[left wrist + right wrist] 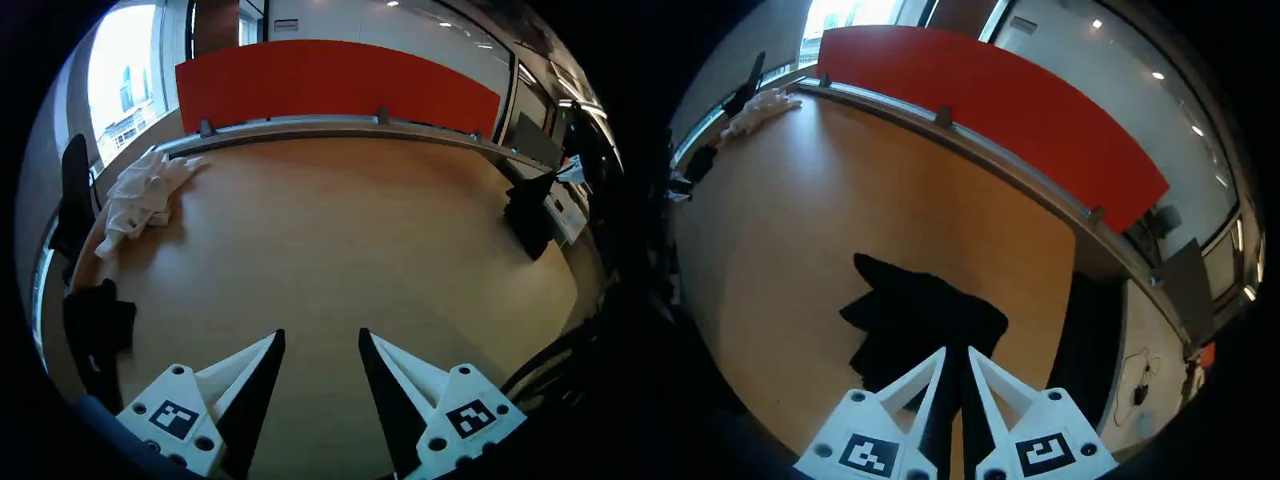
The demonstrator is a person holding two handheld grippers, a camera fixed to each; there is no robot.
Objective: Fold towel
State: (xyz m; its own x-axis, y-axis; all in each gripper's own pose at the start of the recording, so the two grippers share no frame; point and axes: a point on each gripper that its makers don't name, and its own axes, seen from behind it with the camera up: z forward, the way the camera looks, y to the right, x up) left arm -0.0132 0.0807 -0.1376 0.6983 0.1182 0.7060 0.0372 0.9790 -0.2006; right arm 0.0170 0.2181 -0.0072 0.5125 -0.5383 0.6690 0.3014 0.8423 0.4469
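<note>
Right gripper [957, 350] jaws stand narrow over the black towel [912, 316] (pinching it or not, I cannot tell), which lies crumpled on the wooden surface [800, 224]. Left gripper [321, 333] jaws gape wide above that wood.

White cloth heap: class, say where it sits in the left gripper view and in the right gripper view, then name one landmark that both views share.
Left gripper view: the white cloth heap lies at upper left, on the far left corner of the table.
Right gripper view: the heap lies at top left, small, on the table's far corner.
Shared landmark: the red panel along the table's far edge; the heap lies near its left end.
</note>
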